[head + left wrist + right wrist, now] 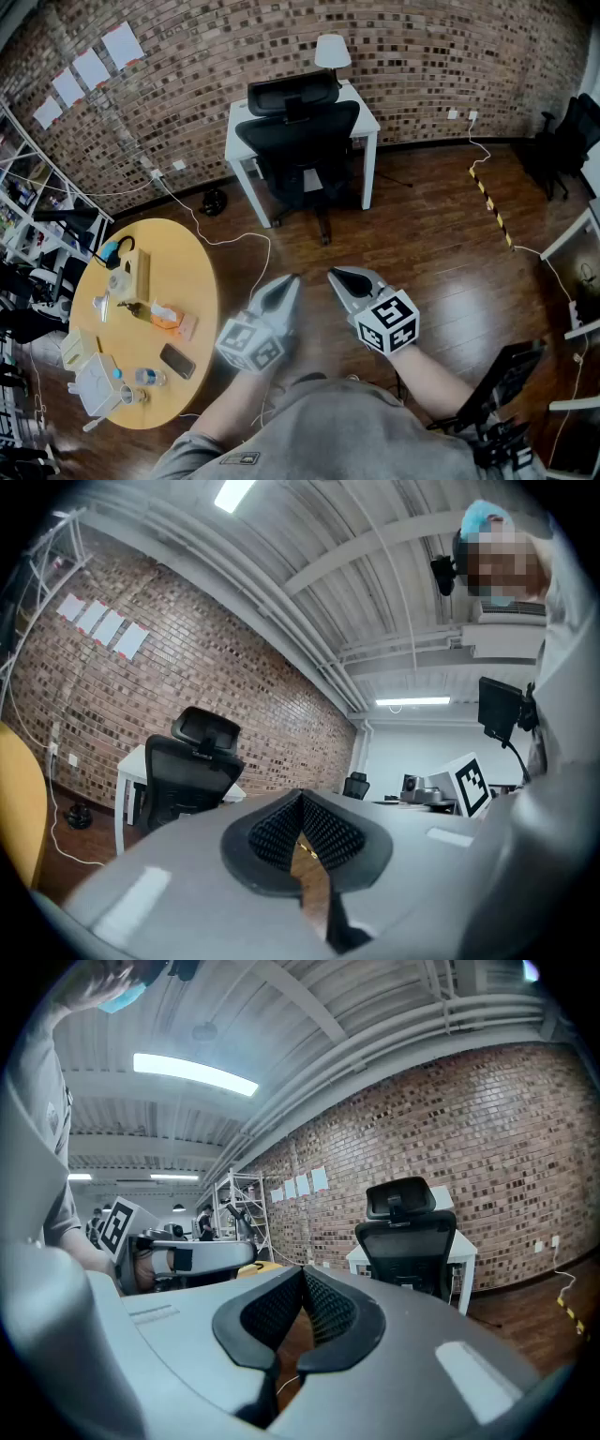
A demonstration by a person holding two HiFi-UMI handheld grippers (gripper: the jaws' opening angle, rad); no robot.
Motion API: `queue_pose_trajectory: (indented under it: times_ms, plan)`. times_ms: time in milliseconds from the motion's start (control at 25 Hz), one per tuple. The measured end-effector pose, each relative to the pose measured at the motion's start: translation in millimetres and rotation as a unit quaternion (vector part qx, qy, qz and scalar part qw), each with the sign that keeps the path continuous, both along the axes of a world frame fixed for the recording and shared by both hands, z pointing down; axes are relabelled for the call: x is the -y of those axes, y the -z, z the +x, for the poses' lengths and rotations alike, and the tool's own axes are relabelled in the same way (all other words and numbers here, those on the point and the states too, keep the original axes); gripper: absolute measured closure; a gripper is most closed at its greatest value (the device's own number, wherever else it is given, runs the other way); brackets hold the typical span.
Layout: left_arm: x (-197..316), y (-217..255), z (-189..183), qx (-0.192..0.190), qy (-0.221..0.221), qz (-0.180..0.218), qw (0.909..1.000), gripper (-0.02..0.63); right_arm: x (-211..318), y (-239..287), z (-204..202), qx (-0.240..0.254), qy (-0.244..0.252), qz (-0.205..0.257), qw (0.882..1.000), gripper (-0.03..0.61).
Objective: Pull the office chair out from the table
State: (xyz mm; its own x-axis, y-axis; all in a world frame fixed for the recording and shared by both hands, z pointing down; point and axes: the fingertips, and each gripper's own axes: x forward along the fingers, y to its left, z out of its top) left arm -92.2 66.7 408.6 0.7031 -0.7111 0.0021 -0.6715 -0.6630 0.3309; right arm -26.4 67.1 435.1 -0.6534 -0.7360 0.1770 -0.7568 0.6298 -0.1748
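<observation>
Office chair (302,131): tucked at white table (361,117), well apart from grippers.
Left gripper (284,290): jaws together, empty.
Right gripper (339,278): jaws together, empty.

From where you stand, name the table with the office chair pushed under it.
The white rectangular table against the brick wall; the black office chair sits at it. The round yellow table has no chair beside it.

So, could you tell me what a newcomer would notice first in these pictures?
The black office chair stands tucked against the white table by the brick wall, straight ahead at the top of the head view. Nearer, the left gripper and the right gripper are both shut and empty, pointing toward it. A cluttered round yellow table sits at the left.
</observation>
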Motion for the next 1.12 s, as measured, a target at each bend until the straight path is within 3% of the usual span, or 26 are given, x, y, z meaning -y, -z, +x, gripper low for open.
queue_pose_trajectory:
  times_ms: [280, 520, 1120]
  plan:
    - [22.8, -8.6, 16.3, 0.008, 0.009, -0.004, 0.9999, 0.614, 18.0, -5.6, 20.1, 0.000, 0.002, 0.002, 1.000, 0.568]
    - [70.9, -26.7, 28.6, 0.025, 0.010, 0.007, 0.9996, 0.614, 60.5, -16.9, 25.7, -0.013, -0.002, 0.006, 1.000, 0.568]
    - [282.2, -17.8, 32.6, 0.050, -0.025, 0.027, 0.9981, 0.614, 268.7, -2.4, 19.5, -0.034, -0.035, 0.017, 0.999, 0.568]
